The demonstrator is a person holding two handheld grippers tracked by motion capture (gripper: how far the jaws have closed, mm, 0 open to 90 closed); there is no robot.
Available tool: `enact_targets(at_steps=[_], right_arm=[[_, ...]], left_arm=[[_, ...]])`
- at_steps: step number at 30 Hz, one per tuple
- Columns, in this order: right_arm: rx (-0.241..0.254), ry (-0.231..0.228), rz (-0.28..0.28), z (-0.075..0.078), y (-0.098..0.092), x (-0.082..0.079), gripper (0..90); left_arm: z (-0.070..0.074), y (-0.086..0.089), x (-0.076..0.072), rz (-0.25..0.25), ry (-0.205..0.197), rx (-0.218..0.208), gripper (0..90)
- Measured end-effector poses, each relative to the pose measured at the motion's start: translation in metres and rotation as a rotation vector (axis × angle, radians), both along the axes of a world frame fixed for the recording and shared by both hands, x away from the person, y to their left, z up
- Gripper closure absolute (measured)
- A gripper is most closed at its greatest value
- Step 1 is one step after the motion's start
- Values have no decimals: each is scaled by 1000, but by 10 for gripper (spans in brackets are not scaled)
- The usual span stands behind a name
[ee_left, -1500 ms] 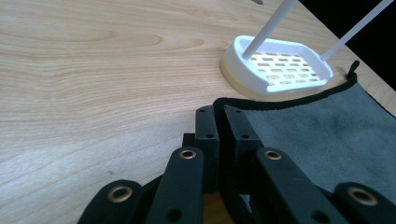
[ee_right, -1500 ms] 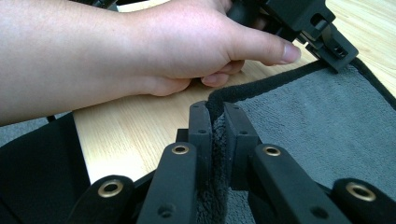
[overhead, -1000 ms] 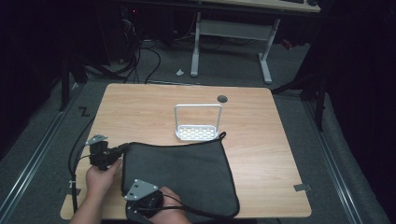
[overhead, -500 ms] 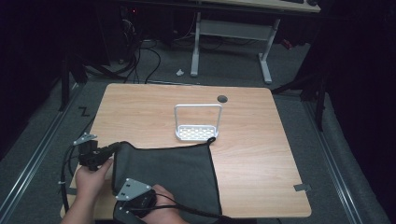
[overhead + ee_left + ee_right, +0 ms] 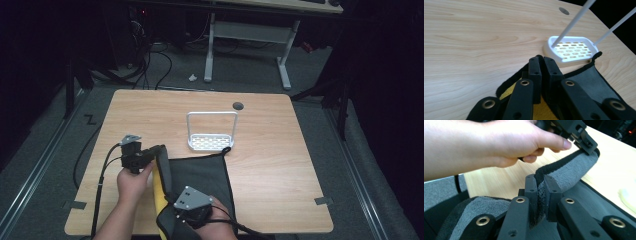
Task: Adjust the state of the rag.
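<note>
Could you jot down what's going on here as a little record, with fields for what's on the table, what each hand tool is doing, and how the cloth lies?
surface: light wooden table
cloth: dark grey towel with black edging and a yellow underside, left edge lifted and folding over
left gripper: jaws shut on the cloth's far left edge
right gripper: jaws shut on the cloth's near edge
other item: white perforated rack with a tall wire handle, standing just beyond the cloth
contact: the cloth's far corner touches the rack's base
</note>
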State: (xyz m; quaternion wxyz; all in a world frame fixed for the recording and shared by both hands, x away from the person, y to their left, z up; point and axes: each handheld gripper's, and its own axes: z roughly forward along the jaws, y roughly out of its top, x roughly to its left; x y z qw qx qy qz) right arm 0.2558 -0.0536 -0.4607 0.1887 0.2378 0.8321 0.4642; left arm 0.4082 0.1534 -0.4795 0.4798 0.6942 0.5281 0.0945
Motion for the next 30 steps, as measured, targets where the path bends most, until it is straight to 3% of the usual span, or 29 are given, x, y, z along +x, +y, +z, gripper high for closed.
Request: enact_targets(at_steps=[10, 19, 22, 30], right_arm=[[3, 28, -93, -17, -64, -8, 835], [-19, 49, -141, -25, -98, -18, 833], [-16, 54, -162, -27, -109, -19, 832], [-35, 78, -201, -34, -127, -20, 824]], left_arm=[[0, -59, 4, -75, 3, 28, 849], [-3, -100, 6, -124, 10, 42, 848], [-2, -108, 7, -128, 14, 32, 846], [-4, -132, 10, -156, 22, 66, 842]])
